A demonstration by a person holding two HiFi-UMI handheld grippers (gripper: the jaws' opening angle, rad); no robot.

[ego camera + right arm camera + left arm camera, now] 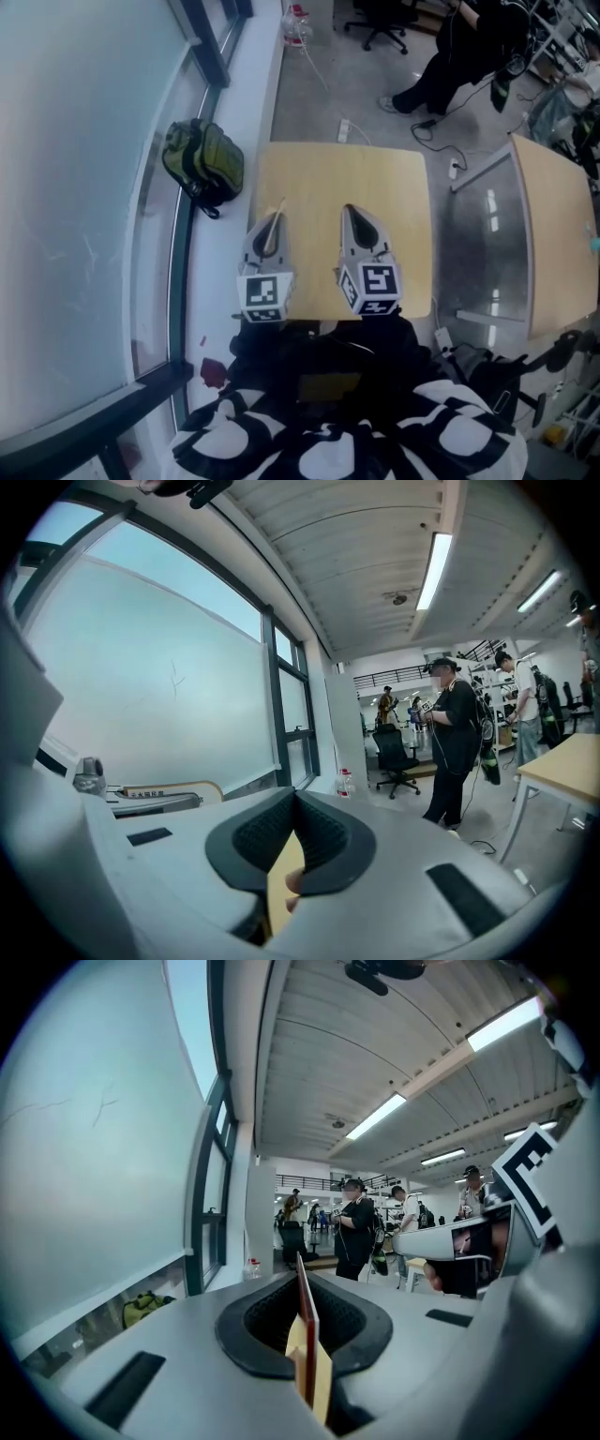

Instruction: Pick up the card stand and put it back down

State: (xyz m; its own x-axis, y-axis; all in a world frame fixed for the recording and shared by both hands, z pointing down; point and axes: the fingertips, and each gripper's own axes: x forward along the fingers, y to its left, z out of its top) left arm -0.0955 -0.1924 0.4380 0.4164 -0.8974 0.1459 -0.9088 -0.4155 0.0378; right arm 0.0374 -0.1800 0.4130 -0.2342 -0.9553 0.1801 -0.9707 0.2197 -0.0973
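My left gripper (274, 217) hovers over the near left part of the wooden table (319, 173). It is shut on the card stand (279, 208), a thin flat piece seen edge-on. In the left gripper view the card stand (307, 1321) shows a reddish-brown face and a pale wooden edge, standing upright between the black pads of the left gripper (300, 1274). To its right my right gripper (349, 210) is shut with nothing in it. In the right gripper view the right gripper (292, 799) has its black pads meeting at the tip.
A green bag (204, 159) lies on the sill left of the table, by the window. A second wooden table (558, 234) stands at the right past a grey floor strip. A person in black (459, 56), an office chair (380, 19) and floor cables are beyond.
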